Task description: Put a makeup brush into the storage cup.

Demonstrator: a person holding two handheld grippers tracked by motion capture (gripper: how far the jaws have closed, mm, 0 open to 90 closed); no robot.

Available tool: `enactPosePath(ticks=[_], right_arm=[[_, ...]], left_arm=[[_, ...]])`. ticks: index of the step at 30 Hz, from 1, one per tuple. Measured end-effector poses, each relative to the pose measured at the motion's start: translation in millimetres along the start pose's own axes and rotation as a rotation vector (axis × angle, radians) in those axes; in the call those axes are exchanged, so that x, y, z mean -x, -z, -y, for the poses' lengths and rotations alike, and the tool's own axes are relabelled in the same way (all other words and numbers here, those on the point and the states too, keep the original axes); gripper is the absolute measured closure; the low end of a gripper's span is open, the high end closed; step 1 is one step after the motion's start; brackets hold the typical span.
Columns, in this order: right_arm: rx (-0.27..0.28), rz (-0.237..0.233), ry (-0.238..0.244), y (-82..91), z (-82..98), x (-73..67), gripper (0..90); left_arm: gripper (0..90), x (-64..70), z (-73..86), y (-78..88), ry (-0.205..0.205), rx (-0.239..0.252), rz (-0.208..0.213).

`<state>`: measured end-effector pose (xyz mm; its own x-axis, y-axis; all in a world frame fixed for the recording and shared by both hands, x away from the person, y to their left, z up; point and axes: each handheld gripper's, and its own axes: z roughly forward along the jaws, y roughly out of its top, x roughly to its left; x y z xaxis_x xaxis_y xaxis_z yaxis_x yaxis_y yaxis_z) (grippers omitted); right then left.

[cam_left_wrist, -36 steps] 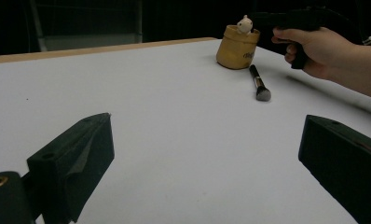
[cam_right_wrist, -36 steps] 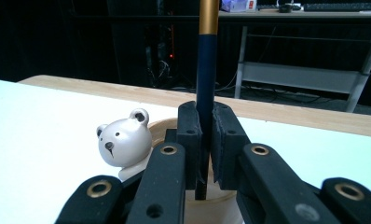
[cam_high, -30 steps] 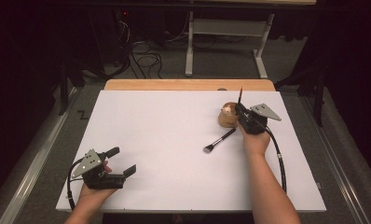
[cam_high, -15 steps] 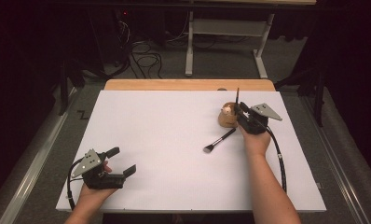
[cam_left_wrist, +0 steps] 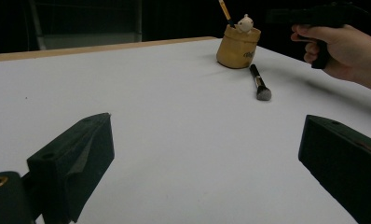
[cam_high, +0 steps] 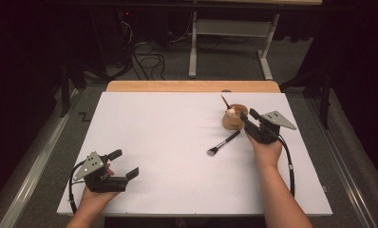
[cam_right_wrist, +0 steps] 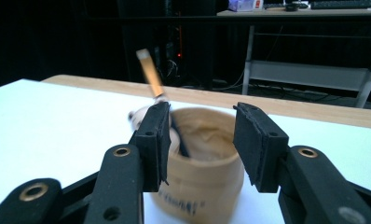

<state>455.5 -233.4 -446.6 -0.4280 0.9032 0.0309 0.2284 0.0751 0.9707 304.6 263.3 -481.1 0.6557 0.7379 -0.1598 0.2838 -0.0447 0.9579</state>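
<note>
With one brush [cam_high: 224,100] already leaning in the wooden cup [cam_high: 235,118] at the desk's [cam_high: 154,128] far right, the right tongs [cam_high: 249,115], just parted and empty, must next reach the makeup brush [cam_high: 223,143] lying nearby; left tongs [cam_high: 126,164] rest agape.

A white tabletop [cam_high: 177,156] with a wooden far edge [cam_high: 192,86] is standing on grey carpet [cam_high: 215,66]. Behind it, a pale metal table frame [cam_high: 227,33] is standing in near darkness, and black cables [cam_high: 146,59] are lying tangled on the floor.
</note>
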Motion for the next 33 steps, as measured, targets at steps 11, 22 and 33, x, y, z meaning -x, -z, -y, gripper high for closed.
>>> enactPosePath(ticks=[11,22,33], right_arm=[[-0.053,-0.068,0.047,47.9,21.8,-21.7,56.7],[-0.189,-0.043,0.078,73.5,36.8,-25.3,55.1],[-0.373,-0.043,0.109,76.5,42.0,-33.8,55.0]], left_arm=[[4.1,1.7,-1.3,-0.8,-0.005,0.005,0.002],[4.1,1.0,-1.6,0.5,0.005,0.011,0.004],[4.2,0.0,-1.4,2.1,0.007,0.017,0.015]])
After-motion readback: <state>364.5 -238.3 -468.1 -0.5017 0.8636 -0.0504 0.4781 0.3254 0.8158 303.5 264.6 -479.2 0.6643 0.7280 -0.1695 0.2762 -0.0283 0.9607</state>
